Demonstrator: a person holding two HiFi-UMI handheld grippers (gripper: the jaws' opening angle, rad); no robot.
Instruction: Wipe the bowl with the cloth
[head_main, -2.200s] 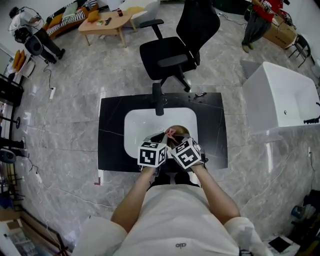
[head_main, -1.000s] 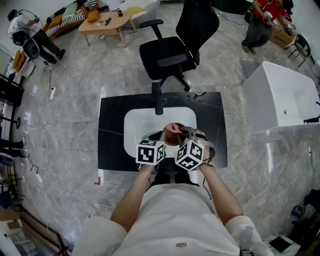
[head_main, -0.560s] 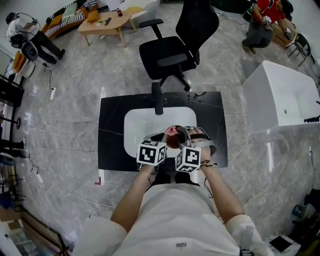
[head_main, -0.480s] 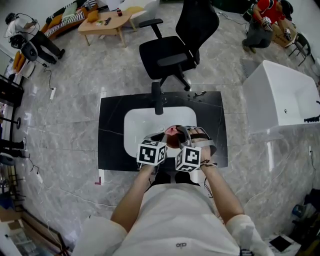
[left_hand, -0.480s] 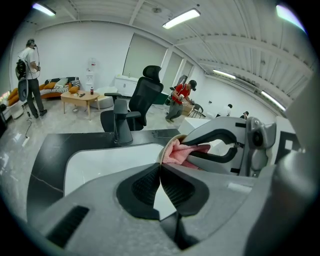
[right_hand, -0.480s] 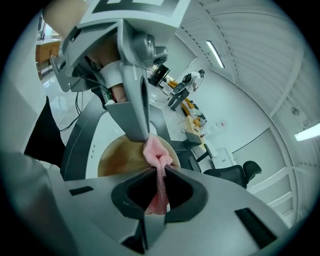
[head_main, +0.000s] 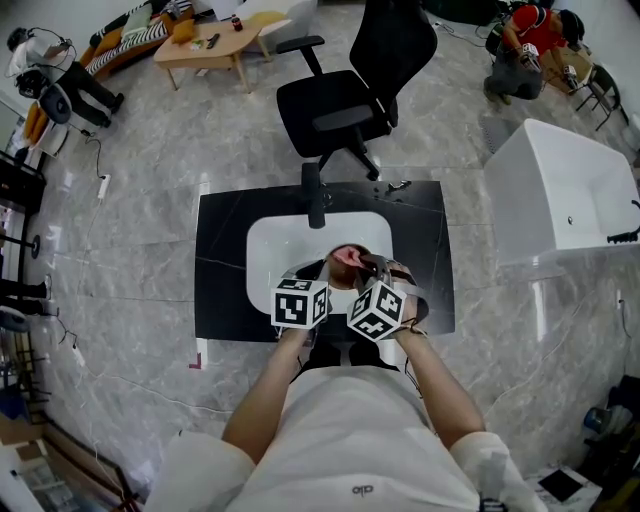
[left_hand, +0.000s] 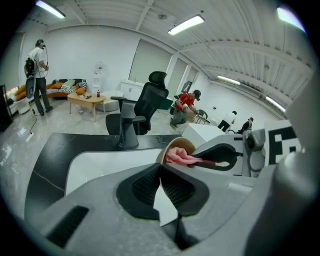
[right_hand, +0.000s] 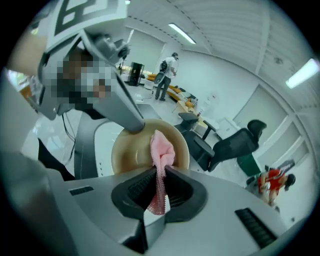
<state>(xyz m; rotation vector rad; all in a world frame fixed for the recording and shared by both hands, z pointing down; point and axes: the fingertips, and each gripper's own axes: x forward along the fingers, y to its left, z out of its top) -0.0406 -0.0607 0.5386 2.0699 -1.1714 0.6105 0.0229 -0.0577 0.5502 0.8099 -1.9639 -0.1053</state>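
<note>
My left gripper (left_hand: 160, 168) is clamped shut on the rim of the bowl (right_hand: 127, 150); the thin edge sits between its pads, and the bowl is tipped so its mouth faces my right gripper (right_hand: 159, 172); that gripper is closed on the cloth (right_hand: 162, 147), a pink one; a netted strip of it runs down between the pads, and the bunched end pokes up past the fingertips into the bowl, lying against its tan inside; the two grippers are just beside each other, cubes nearly touching, right in front of my chest; the bowl is over the near right part of the sink (head_main: 275, 250), close to the near edge of the worktop (head_main: 225, 270); whether it rests on the basin I cannot tell; the worktop is black, the sink white and set in its middle; a dark tap (head_main: 312, 195) stands at the far edge, by the sink; beyond it, on the marble floor (head_main: 150, 200), is a black chair (head_main: 345, 95); off to the right stands a white tub (head_main: 560, 195).
</note>
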